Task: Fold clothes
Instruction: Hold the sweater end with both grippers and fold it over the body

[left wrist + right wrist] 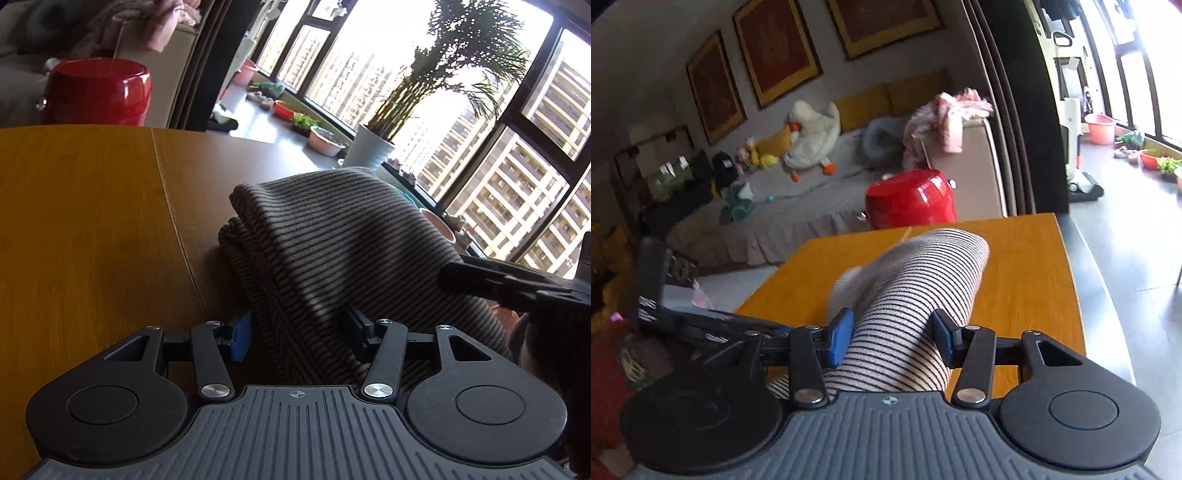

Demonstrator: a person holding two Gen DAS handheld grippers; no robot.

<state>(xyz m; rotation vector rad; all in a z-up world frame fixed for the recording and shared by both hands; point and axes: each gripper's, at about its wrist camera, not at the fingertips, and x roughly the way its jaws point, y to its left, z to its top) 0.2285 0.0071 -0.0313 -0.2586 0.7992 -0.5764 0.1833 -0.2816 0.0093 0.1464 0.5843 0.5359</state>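
Note:
A grey garment with thin dark stripes (332, 236) lies folded in a thick bundle on the wooden table (92, 221). My left gripper (299, 332) has the bundle's near end between its blue pads, which stand fairly wide. My right gripper (892, 336) holds the other end of the same striped garment (916, 280) between its pads, lifted a little above the table (1027, 280). The right gripper's body shows at the right edge of the left wrist view (517, 284). The left gripper shows at the left of the right wrist view (683, 317).
A red round stool (99, 92) stands beyond the table, in front of a sofa (812, 199) with plush toys. A white potted palm (369, 147) and bowls line the windowsill. The table's far edge runs near the window side (1075, 295).

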